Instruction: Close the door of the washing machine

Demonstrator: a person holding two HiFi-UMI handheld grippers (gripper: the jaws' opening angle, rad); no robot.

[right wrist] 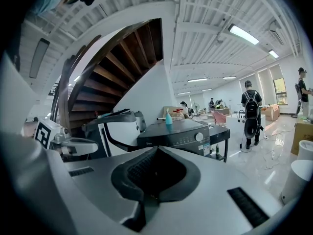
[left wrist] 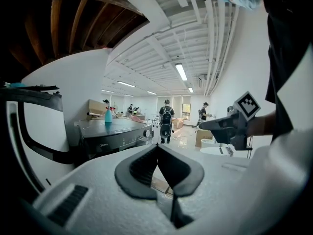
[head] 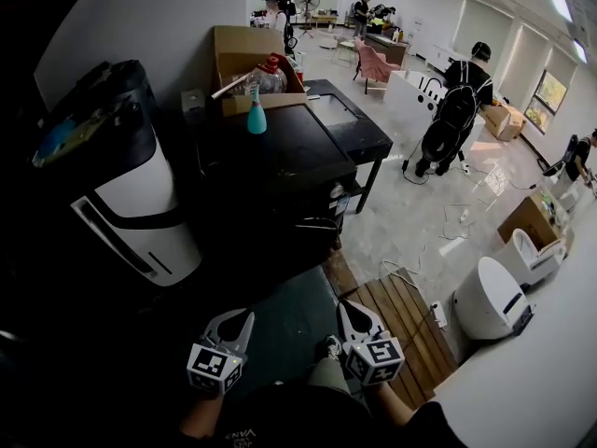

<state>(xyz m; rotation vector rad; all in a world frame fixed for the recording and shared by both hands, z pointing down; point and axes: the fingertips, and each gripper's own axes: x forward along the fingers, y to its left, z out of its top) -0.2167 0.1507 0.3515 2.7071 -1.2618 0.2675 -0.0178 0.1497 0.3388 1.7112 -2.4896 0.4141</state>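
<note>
The washing machine (head: 280,171) stands ahead, well apart from both grippers. It is a dark front-loader with its face in shadow, so I cannot tell how far its door hangs open. The left gripper (head: 241,319) and right gripper (head: 347,312) are held low and near, side by side, each with its fingers pressed together on nothing.

The likeliest trouble is in the push. Closed tips are a narrow point of contact and may skid off the door's edge, or a soft shove may leave it unlatched. A hard shove could rock the teal bottle (head: 256,115) standing on the machine's top, with the cardboard box (head: 244,49) just behind it.

The approach is hemmed in — a tall white unit (head: 140,203) sits close on the machine's left and a black table (head: 350,124) at its far right. Wooden boards (head: 401,325) and a loose cable (head: 410,278) lie near on the right, a possible trip. A person with a backpack (head: 457,110) works far right, clear of the path.
</note>
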